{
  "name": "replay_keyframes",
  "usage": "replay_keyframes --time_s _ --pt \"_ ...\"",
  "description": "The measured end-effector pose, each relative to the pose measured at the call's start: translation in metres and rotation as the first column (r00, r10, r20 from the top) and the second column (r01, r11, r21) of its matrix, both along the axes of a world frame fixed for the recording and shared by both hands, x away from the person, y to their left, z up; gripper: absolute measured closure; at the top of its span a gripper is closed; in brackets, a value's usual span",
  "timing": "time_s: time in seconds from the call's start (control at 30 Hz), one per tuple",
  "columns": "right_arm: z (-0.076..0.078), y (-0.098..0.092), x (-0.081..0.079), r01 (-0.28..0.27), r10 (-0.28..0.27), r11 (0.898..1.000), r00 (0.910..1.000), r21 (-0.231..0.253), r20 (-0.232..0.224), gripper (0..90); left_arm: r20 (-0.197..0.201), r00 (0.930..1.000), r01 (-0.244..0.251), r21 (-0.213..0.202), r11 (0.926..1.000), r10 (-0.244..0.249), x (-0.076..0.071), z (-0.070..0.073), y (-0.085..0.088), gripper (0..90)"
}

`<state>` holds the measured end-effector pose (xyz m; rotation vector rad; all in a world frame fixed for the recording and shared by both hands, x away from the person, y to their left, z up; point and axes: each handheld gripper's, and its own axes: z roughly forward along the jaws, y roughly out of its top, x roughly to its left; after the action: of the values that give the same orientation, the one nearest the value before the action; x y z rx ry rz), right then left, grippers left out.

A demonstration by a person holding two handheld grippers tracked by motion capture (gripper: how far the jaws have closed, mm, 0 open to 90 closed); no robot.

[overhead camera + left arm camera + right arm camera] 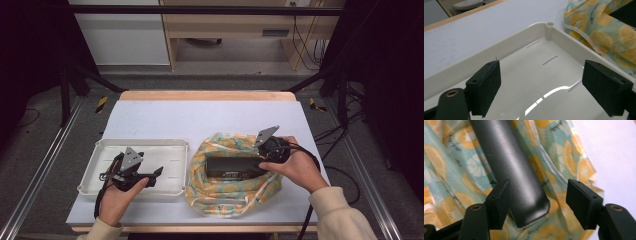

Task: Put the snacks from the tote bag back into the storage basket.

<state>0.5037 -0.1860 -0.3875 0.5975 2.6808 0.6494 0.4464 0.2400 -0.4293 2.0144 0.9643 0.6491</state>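
Your right claw [537, 207] gapes wide around the black case's [511, 170] end; closing may snag the lemon cloth [454, 170]. Your left claw [541, 90] hangs wide over the tray [524, 32].

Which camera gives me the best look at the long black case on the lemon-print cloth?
The high view: the long black case lies whole on the lemon-print cloth. The right gripper view shows one rounded end between open tongs. The left gripper view catches a dark corner.

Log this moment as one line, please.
left gripper: open, over white tray | right gripper: open, straddling black case end | case on lemon-print cloth
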Motion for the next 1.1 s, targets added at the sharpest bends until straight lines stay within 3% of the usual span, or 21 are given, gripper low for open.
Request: replay_keyframes --time_s 0.17,0.33,0.87,1.1 --pt "-0.003 0.008 0.001 -0.057 0.057 0.998 0.9982 0.003 -0.02 38.1 -0.01 0.9999 -0.002 -0.002 1.0 0.002 0.0 -0.002 0.001 15.8" --pt "-0.01 0.015 0.0 -0.099 0.097 0.994 0.994 -0.038 -0.05 36.0 -0.01 0.9999 0.007 0.007 0.9999 -0.007 -0.001 -0.002 -0.001 16.1" --pt "-0.027 0.018 0.012 -0.134 0.12 0.985 0.9846 -0.108 -0.128 32.7 -0.02 0.9997 0.015 0.017 0.9997 -0.015 -0.003 -0.005 -0.003 16.7" --pt "-0.035 0.019 0.017 -0.15 0.131 0.982 0.9782 -0.112 -0.161 32.0 -0.029 0.9994 0.019 0.024 0.9995 -0.018 -0.003 -0.007 -0.004 16.7"
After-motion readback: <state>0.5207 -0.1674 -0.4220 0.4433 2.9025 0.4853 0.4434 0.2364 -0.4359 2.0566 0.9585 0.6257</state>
